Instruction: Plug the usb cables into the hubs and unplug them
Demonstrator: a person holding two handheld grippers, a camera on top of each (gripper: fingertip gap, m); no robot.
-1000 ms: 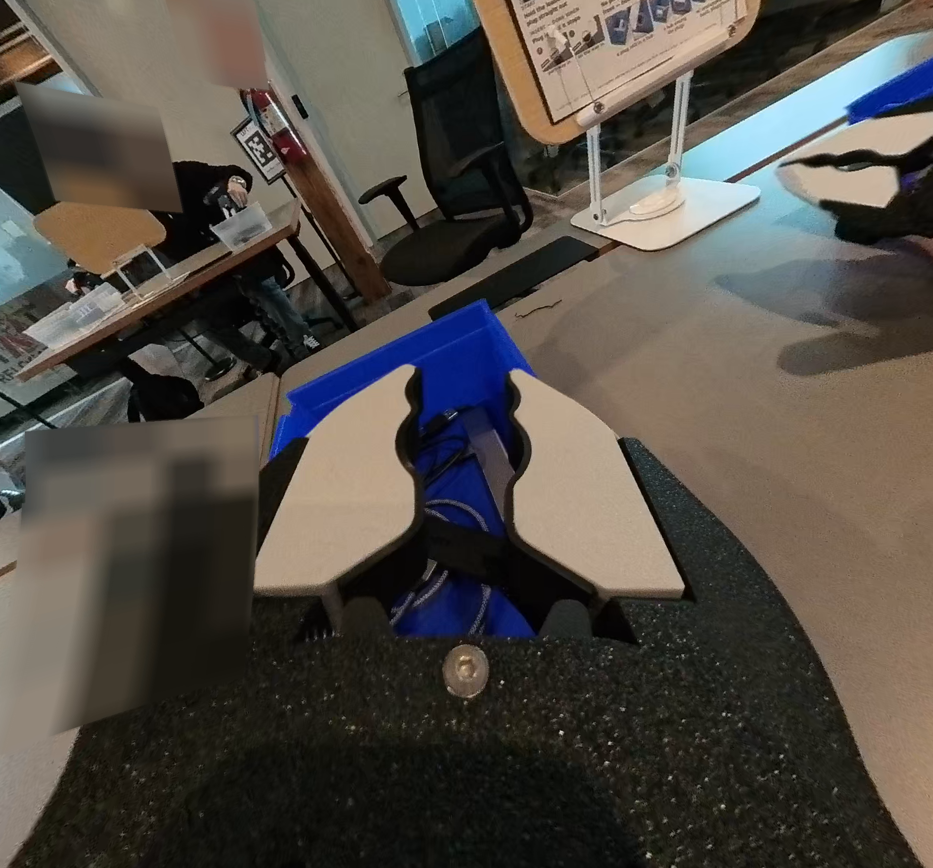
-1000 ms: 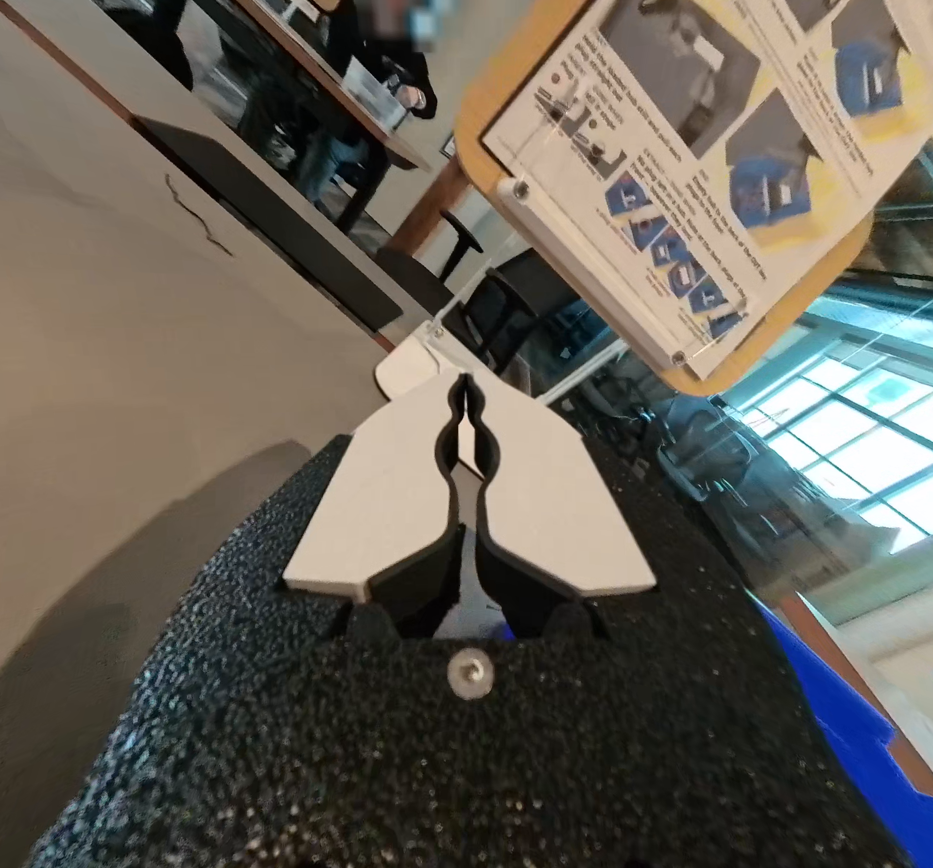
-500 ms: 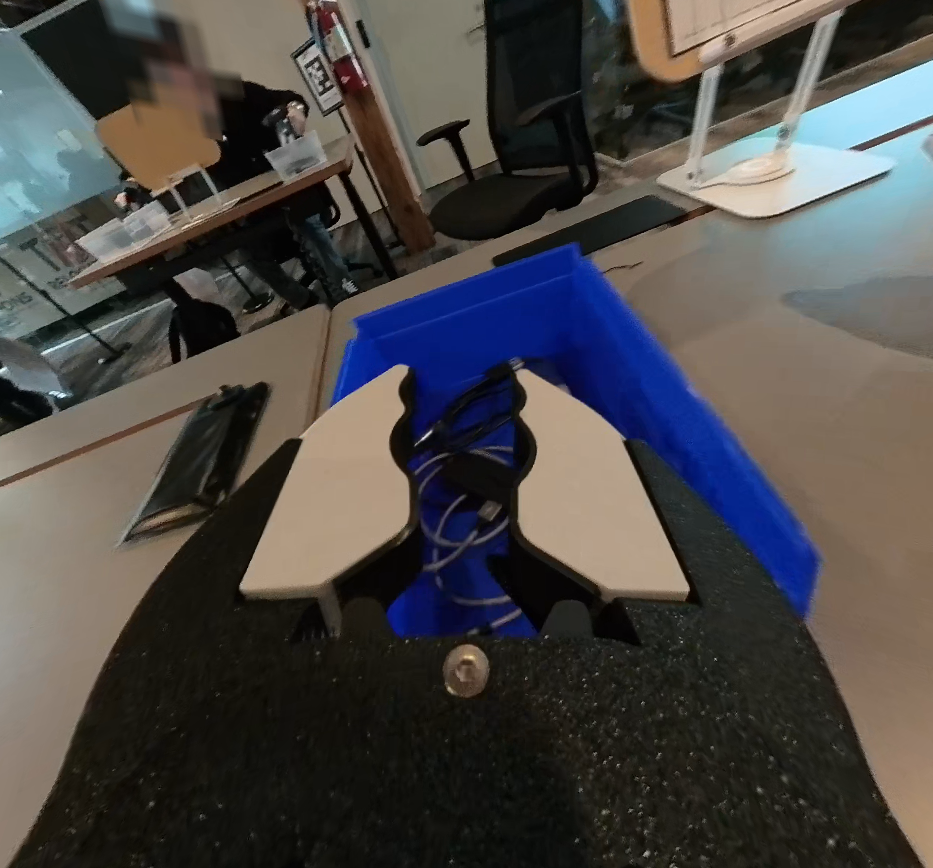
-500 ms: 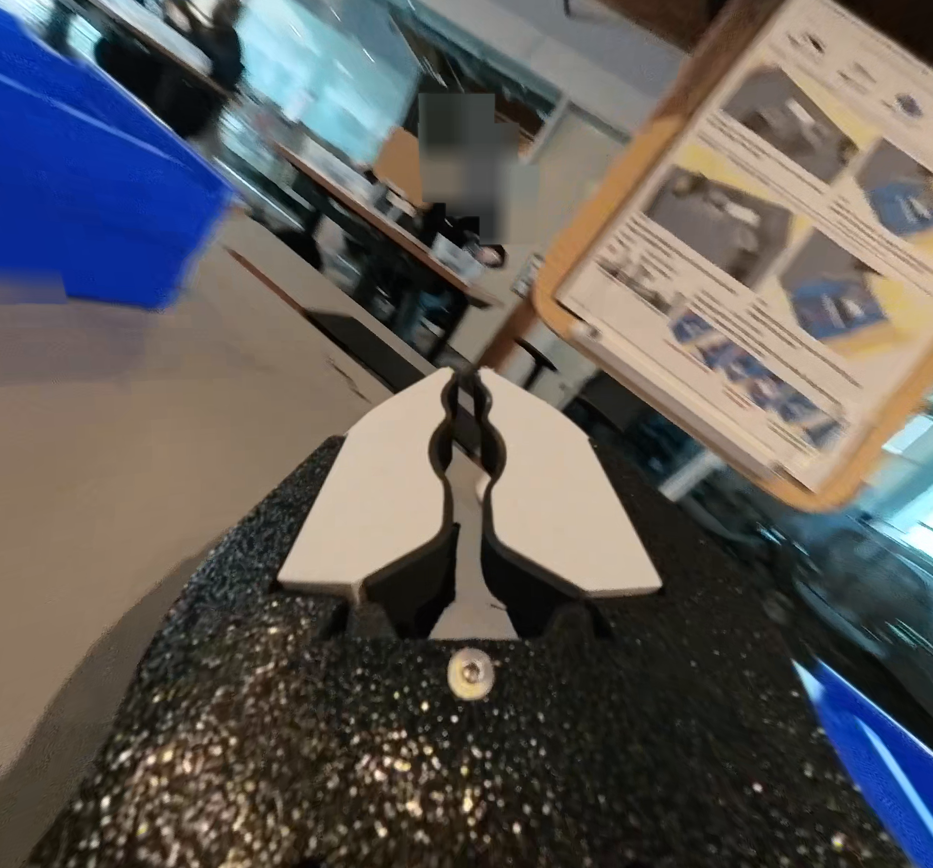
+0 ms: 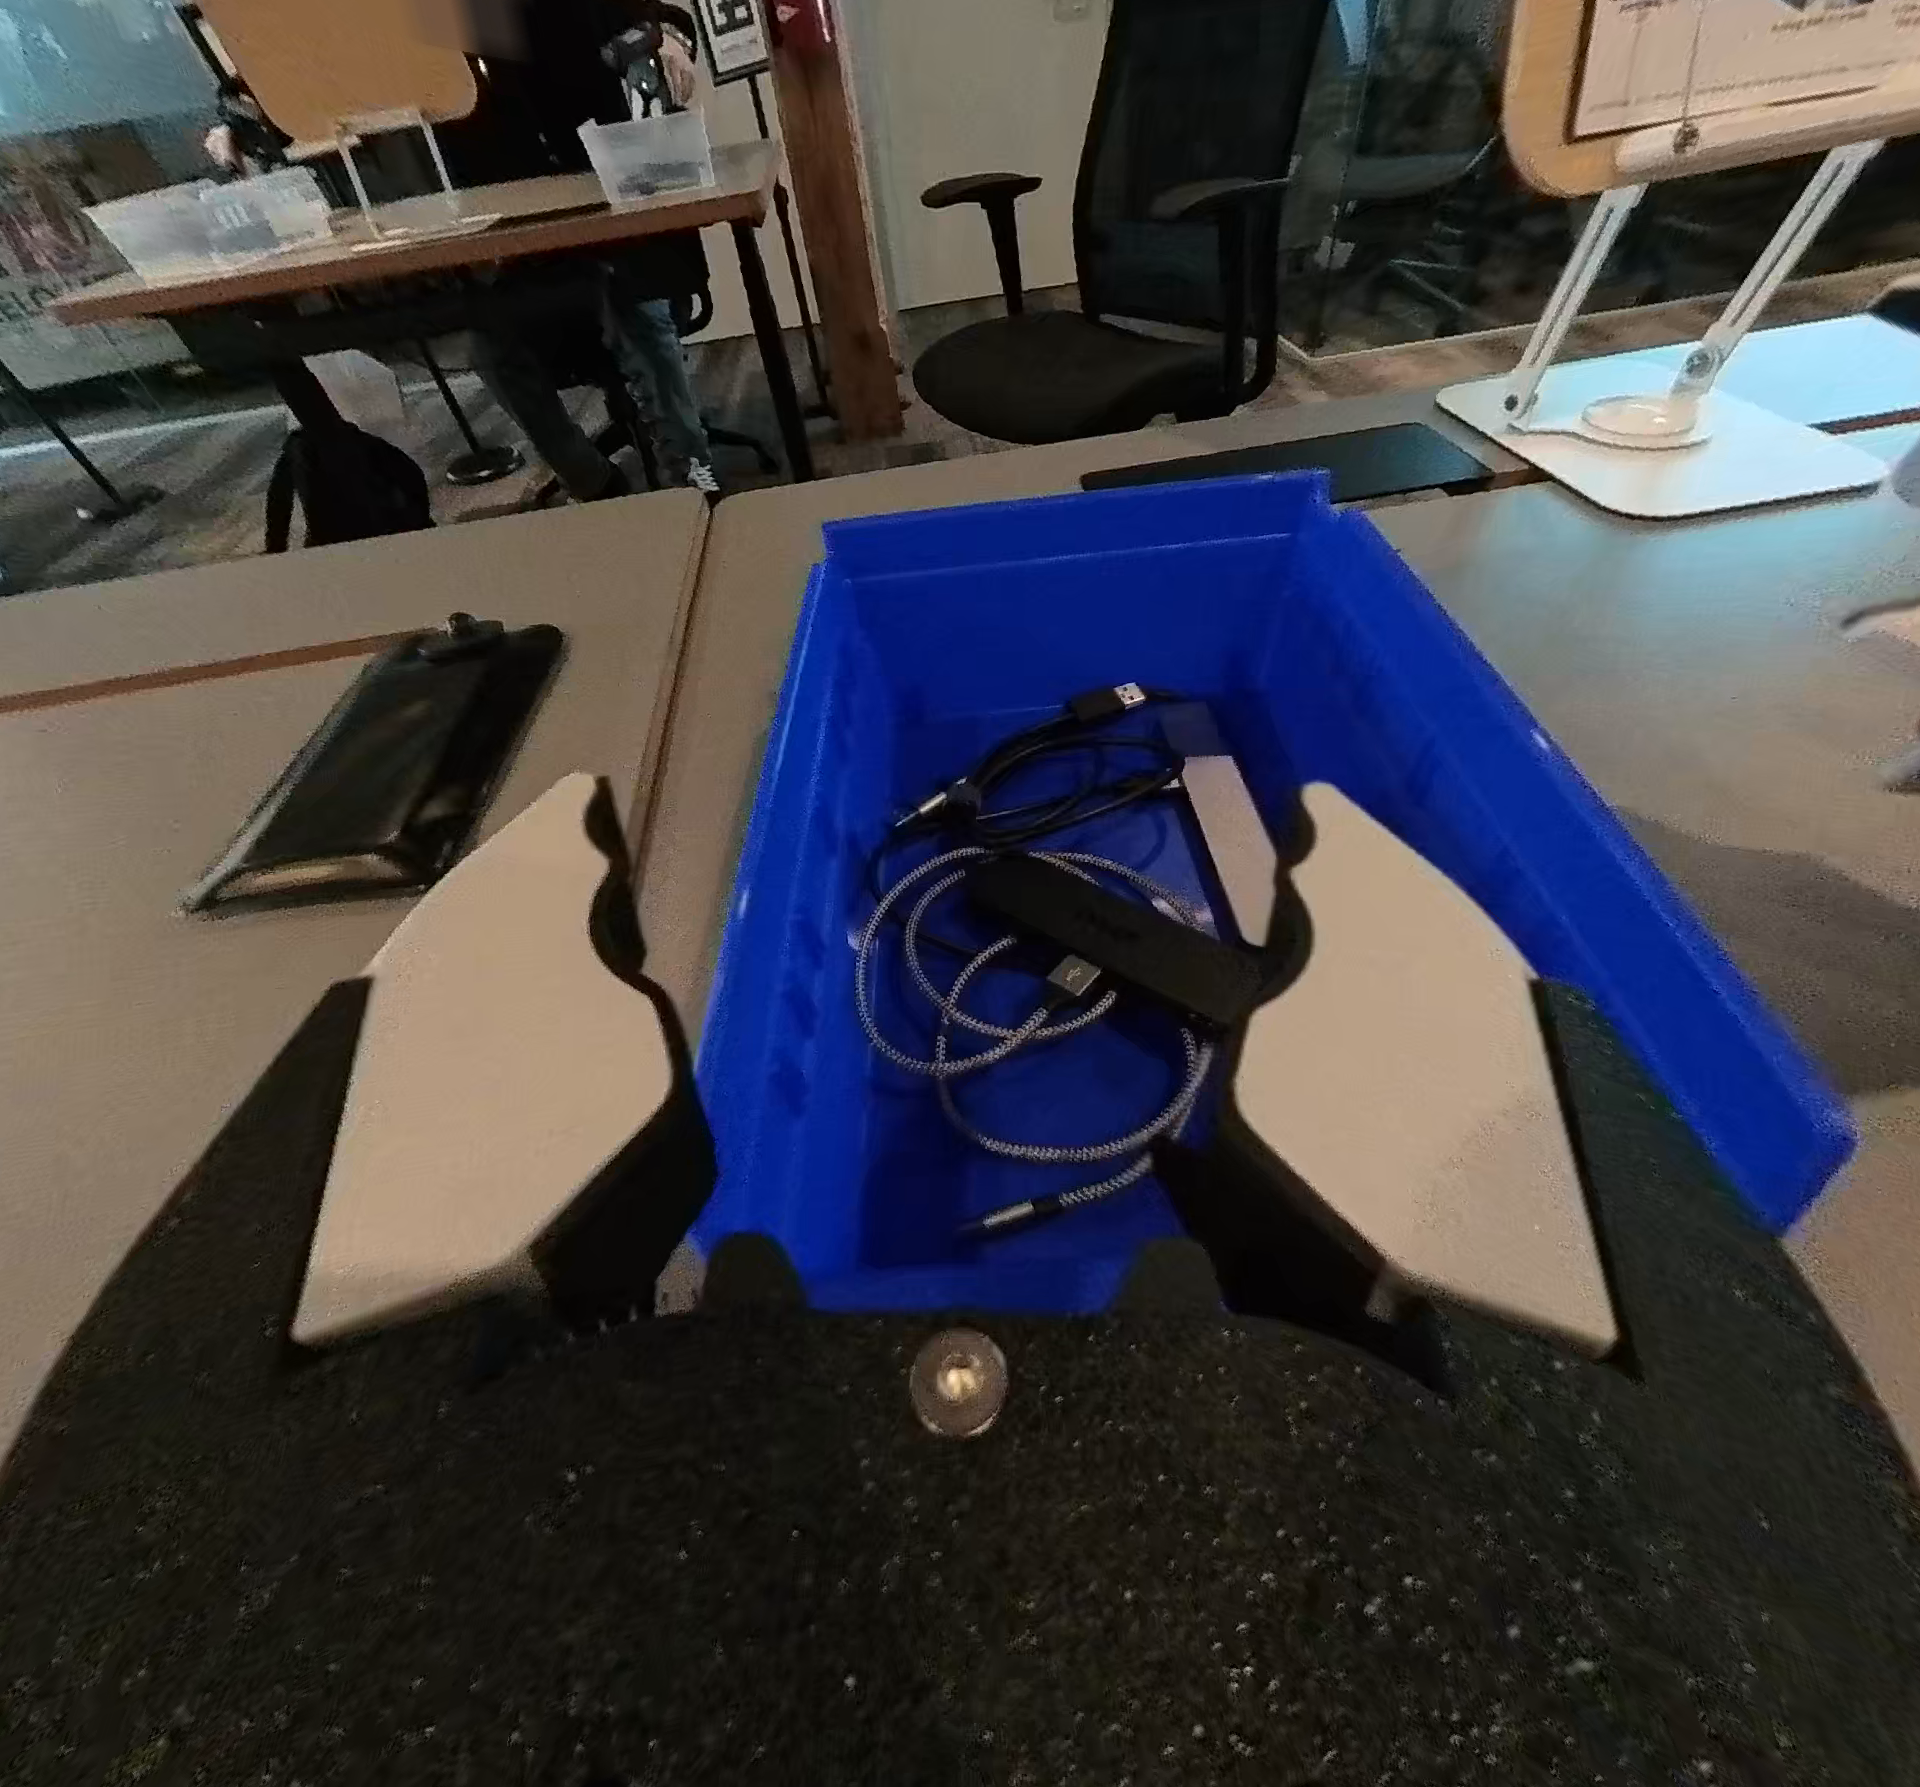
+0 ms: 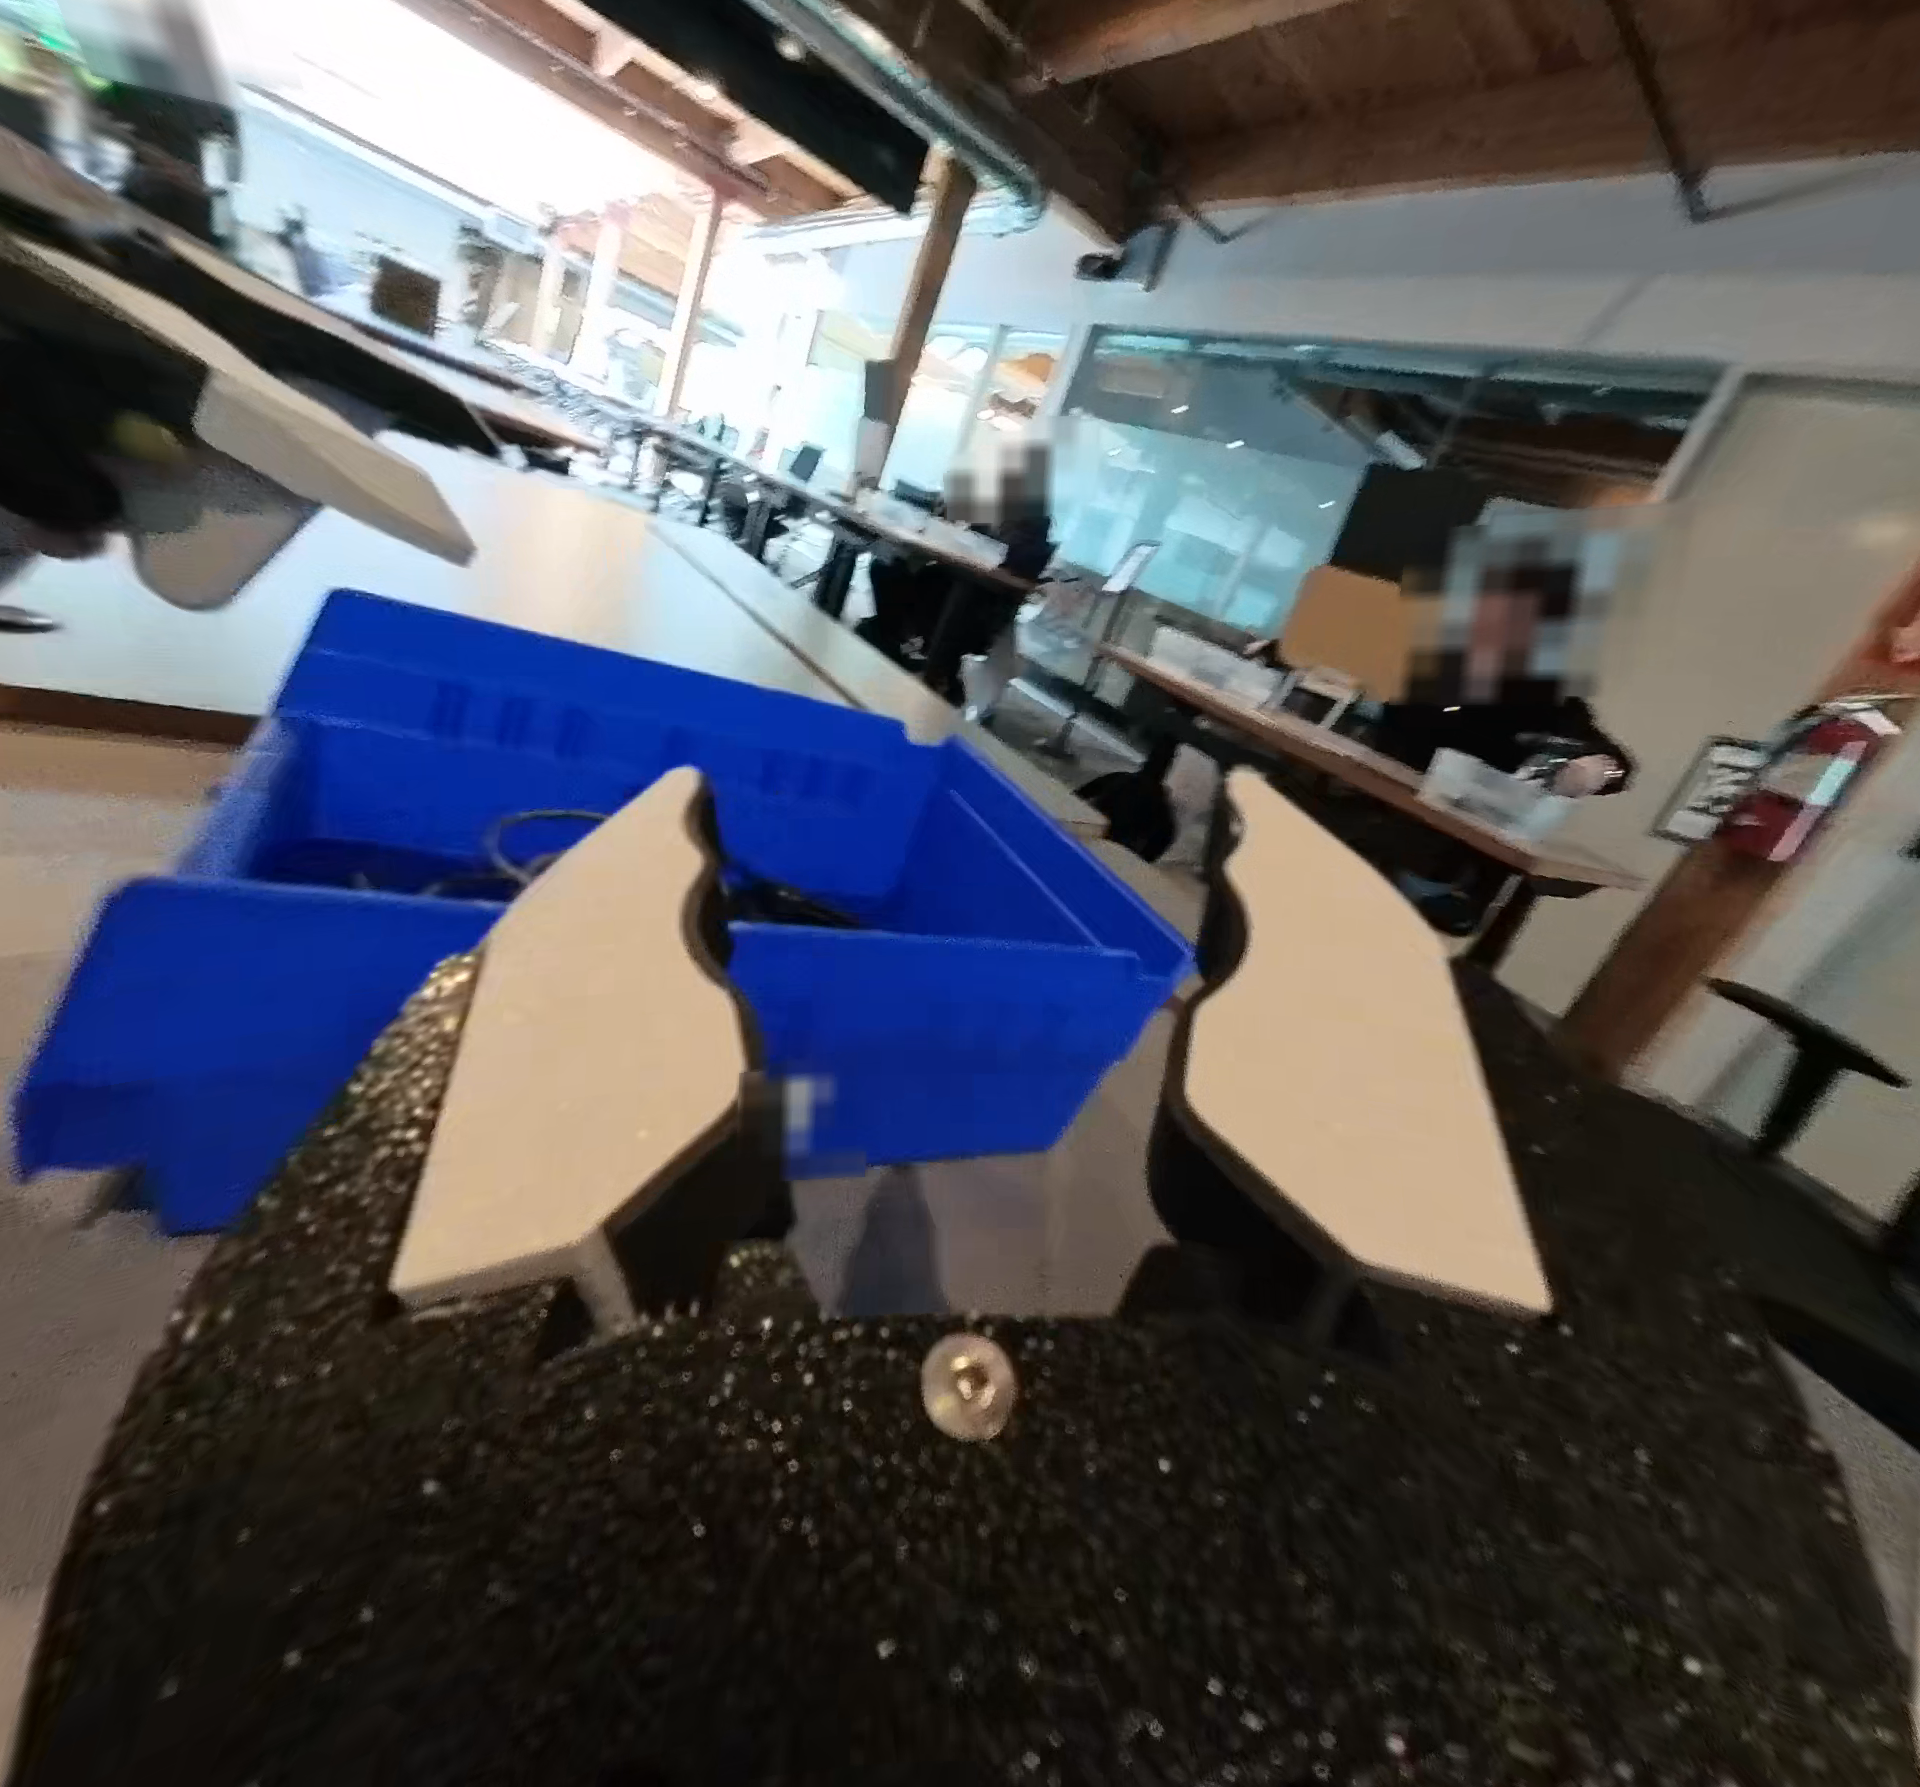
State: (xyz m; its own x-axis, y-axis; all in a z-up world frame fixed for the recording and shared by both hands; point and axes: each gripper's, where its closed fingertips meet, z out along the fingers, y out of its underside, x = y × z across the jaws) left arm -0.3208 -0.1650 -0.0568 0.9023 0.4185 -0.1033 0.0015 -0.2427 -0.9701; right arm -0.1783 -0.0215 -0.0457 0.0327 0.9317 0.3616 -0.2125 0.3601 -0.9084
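A blue bin (image 5: 1455, 761) stands on the grey table. In it lie a black hub (image 5: 1112, 937), a silver hub (image 5: 1231, 833), a black USB cable (image 5: 1039, 761) and a braided grey cable (image 5: 914, 948), loosely tangled. My left gripper (image 5: 951, 812) is open and empty, held above the bin's near end. My right gripper (image 6: 961, 792) is open and empty, level with the bin (image 6: 520, 989) from its side; only bits of cable show over the wall. The left gripper's fingers (image 6: 301, 459) show at upper left in the right wrist view.
A black pouch (image 5: 384, 771) lies on the table left of the bin. A white stand (image 5: 1662, 449) with an instruction board (image 5: 1714, 23) is at the back right. A black office chair (image 5: 1143, 283) and a person at another table (image 5: 416, 220) are behind. My left gripper's tips are some 15 cm from the black hub (image 5: 1112, 937).
Both grippers have opened wide from nearly shut. The left view has pulled back and risen over the bin. The right gripper has swung from the instruction board round to the bin.
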